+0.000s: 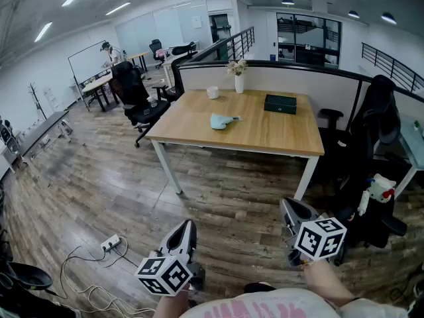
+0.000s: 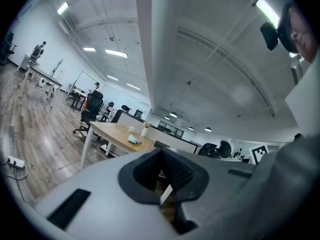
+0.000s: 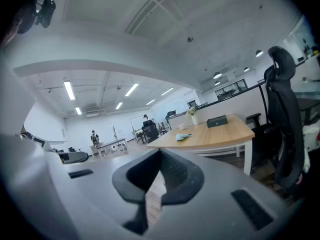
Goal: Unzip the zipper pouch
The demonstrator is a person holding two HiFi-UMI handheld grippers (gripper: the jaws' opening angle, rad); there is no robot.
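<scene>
Both pairs of jaws are pressed together with nothing between them: the left gripper (image 2: 162, 176) and the right gripper (image 3: 157, 176) are held low in front of the person, over the wooden floor (image 1: 99, 177). The pouch (image 1: 222, 120) is well apart from both. It lies near the middle of the surface (image 1: 265, 138), with a cup (image 1: 212, 93) and a vase (image 1: 238, 79) behind it and a dark box (image 1: 280, 103) to its right.

The pouch looks small, soft and light, so it would likely slide or bunch on the smooth wood if pulled one-handed. A thin bit sticking out at its right end may be the zipper pull. One gripper would do best pinching the fabric at the zipper's end while the other takes that pull.
</scene>
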